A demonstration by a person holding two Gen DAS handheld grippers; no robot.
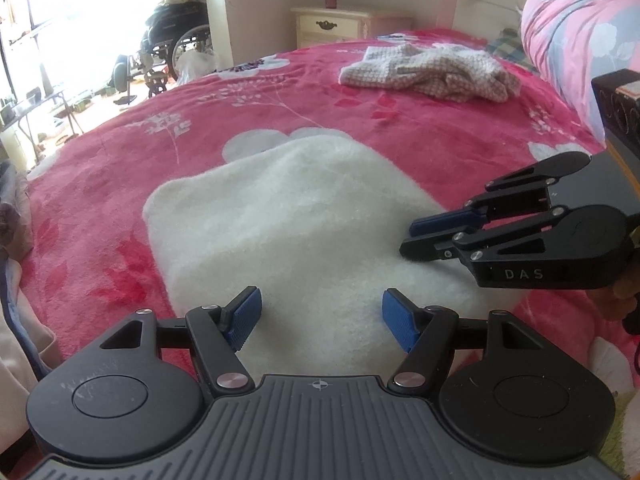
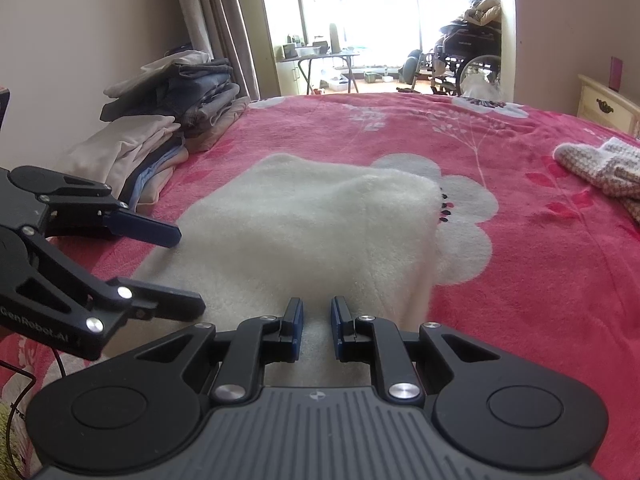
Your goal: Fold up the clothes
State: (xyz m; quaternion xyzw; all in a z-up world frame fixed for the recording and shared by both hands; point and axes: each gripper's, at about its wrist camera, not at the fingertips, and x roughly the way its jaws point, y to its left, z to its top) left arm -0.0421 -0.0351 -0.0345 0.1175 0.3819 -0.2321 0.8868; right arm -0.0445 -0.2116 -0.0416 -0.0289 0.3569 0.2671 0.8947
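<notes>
A folded white fleece garment [image 1: 304, 216] lies on the pink floral bedspread [image 1: 120, 160], also in the right wrist view [image 2: 320, 220]. My left gripper [image 1: 322, 320] is open wide and empty, just above the garment's near edge; it also shows in the right wrist view [image 2: 188, 270]. My right gripper [image 2: 317, 326] hovers over the garment's near edge with jaws narrowly apart and nothing between them; it also shows in the left wrist view [image 1: 412, 238]. A crumpled checked garment [image 1: 432, 70] lies farther up the bed, also in the right wrist view [image 2: 604, 168].
A stack of folded clothes [image 2: 172, 96] sits at the bed's left edge. A pink quilt [image 1: 580, 32] is piled at the head of the bed. A cream nightstand [image 1: 336, 26] and a wheelchair [image 1: 176, 40] stand beyond the bed.
</notes>
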